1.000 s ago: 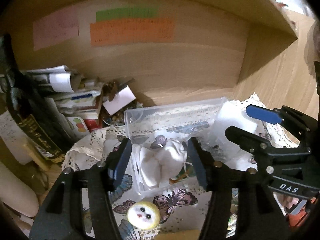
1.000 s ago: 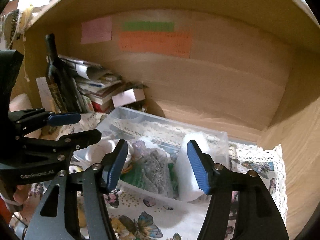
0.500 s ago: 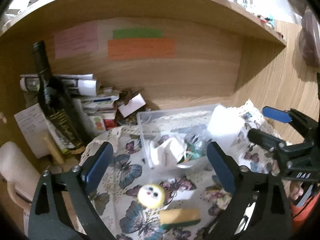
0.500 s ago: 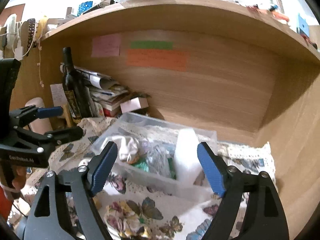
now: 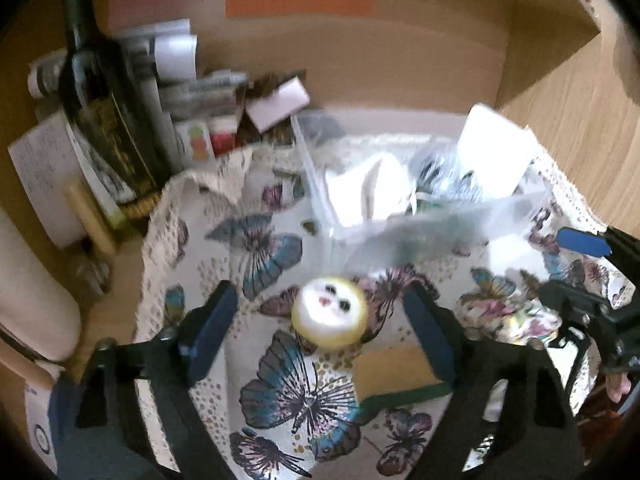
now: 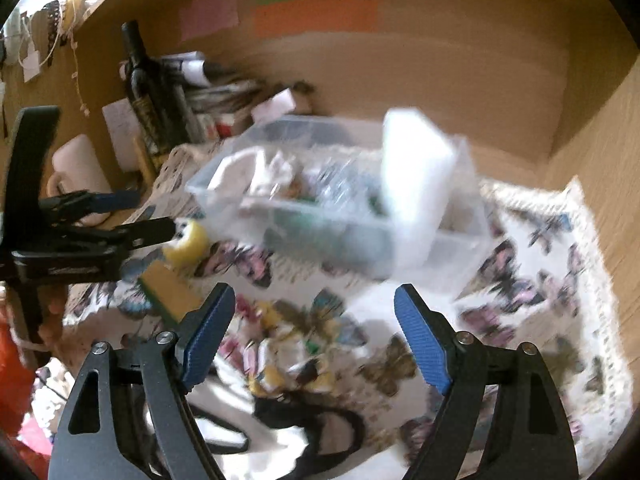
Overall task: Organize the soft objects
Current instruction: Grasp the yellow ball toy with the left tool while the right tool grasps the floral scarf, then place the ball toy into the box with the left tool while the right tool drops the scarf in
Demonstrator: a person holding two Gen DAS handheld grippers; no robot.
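Note:
A clear plastic bin (image 5: pixel 500 216) (image 6: pixel 452 240) on the butterfly cloth holds a white cloth (image 5: pixel 372 188), a silvery bag and an upright white sponge (image 6: pixel 416 168). A round yellow plush with a white face (image 5: pixel 330 318) (image 6: pixel 188 238) lies in front of the bin, between the open fingers of my left gripper (image 5: pixel 320 336). A yellow and green sponge (image 5: pixel 396 374) (image 6: pixel 168 288) lies beside it. My right gripper (image 6: pixel 310 336) is open and empty above a floral pouch (image 6: pixel 288 360) and a black strap (image 6: pixel 312 424).
A dark wine bottle (image 5: pixel 104 84), stacked papers (image 5: pixel 172 64) and a small box stand at the back left of the wooden alcove. A white mug (image 6: pixel 80 176) is at the far left. The wooden side wall (image 6: pixel 600 152) is on the right.
Both grippers have pulled back from the bin and tilted down towards the cloth. The left gripper has opened wider and now frames the yellow plush.

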